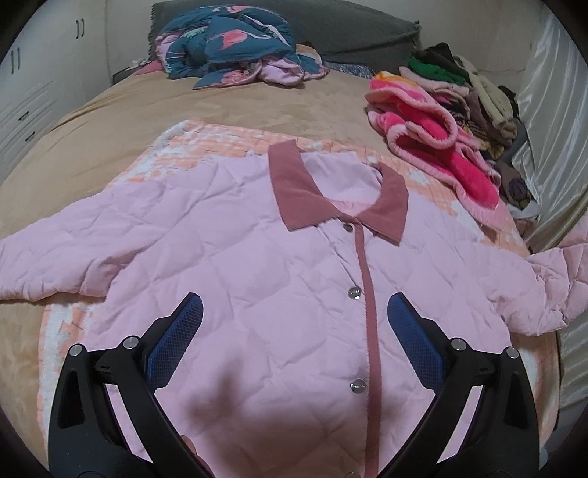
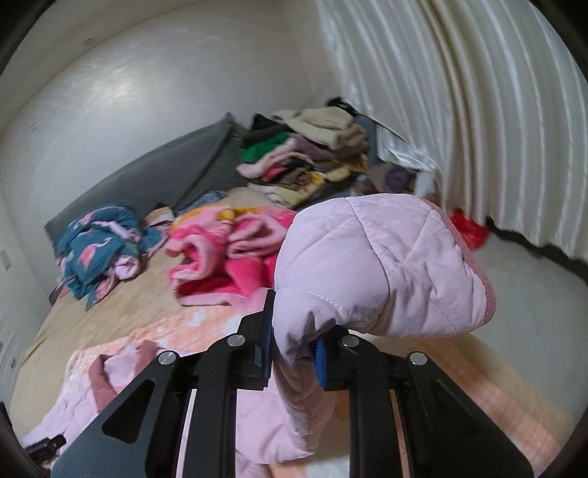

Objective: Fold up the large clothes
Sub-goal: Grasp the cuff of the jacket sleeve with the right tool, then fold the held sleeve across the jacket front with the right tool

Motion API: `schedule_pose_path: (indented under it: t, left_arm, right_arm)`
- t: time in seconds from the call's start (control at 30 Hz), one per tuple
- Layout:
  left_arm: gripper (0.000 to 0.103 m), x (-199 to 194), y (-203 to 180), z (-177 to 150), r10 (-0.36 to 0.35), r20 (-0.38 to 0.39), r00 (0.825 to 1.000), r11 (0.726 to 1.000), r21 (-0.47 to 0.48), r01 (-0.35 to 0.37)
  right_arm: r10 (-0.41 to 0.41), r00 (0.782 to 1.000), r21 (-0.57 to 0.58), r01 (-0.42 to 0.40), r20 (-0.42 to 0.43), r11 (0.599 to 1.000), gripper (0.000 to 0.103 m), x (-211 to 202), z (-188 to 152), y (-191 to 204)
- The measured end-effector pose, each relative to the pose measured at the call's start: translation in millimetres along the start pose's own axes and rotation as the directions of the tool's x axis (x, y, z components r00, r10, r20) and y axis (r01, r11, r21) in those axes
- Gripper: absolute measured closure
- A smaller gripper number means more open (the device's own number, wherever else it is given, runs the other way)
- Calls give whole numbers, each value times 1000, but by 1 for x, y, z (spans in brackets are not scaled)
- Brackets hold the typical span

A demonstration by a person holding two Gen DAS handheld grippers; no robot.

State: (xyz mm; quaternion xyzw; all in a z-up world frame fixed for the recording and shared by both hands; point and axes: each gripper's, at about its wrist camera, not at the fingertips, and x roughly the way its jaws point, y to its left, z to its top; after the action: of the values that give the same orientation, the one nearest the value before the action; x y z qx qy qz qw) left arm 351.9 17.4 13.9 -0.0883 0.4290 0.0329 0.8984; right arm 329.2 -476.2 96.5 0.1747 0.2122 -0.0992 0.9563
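A pink quilted jacket (image 1: 257, 264) with a dusty-rose collar (image 1: 294, 184) and snap buttons lies front-up, spread on an orange-and-white blanket (image 1: 205, 139) on the bed. My left gripper (image 1: 294, 312) hovers open over the jacket's chest, its blue pads either side of the button placket, holding nothing. My right gripper (image 2: 294, 353) is shut on the jacket's right sleeve (image 2: 382, 264) near the cuff and holds it lifted above the bed; the cuff end folds over the fingers. The jacket's body shows at the lower left of the right wrist view (image 2: 121, 382).
A bright pink fleece garment (image 1: 433, 147) lies to the right of the jacket. A pile of folded clothes (image 1: 470, 92) sits behind it by the curtain (image 2: 459, 92). A teal flamingo-print quilt (image 1: 235, 47) is bunched at the head of the bed against a grey cushion (image 1: 349, 33).
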Motion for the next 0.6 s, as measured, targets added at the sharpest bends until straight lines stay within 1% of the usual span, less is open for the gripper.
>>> schedule_pose_path:
  t: [0.23, 0.33, 0.5, 0.6]
  left_arm:
    - [9, -12, 12, 4, -14, 26, 1000, 1000, 12, 14]
    - [9, -13, 24, 6, -31, 29, 999, 999, -9, 32]
    - [9, -15, 44, 9, -24, 35, 999, 998, -49, 26]
    - [9, -19, 51, 10, -35, 39, 999, 997, -68, 38]
  right_arm:
    - [76, 997, -107, -73, 22, 992, 86, -12, 9, 59]
    - [108, 994, -142, -104, 19, 984, 86, -14, 6, 81]
    - [170, 985, -173, -169, -6, 970, 87, -12, -3, 113]
    - [205, 978, -202, -206, -23, 958, 87, -13, -10, 134]
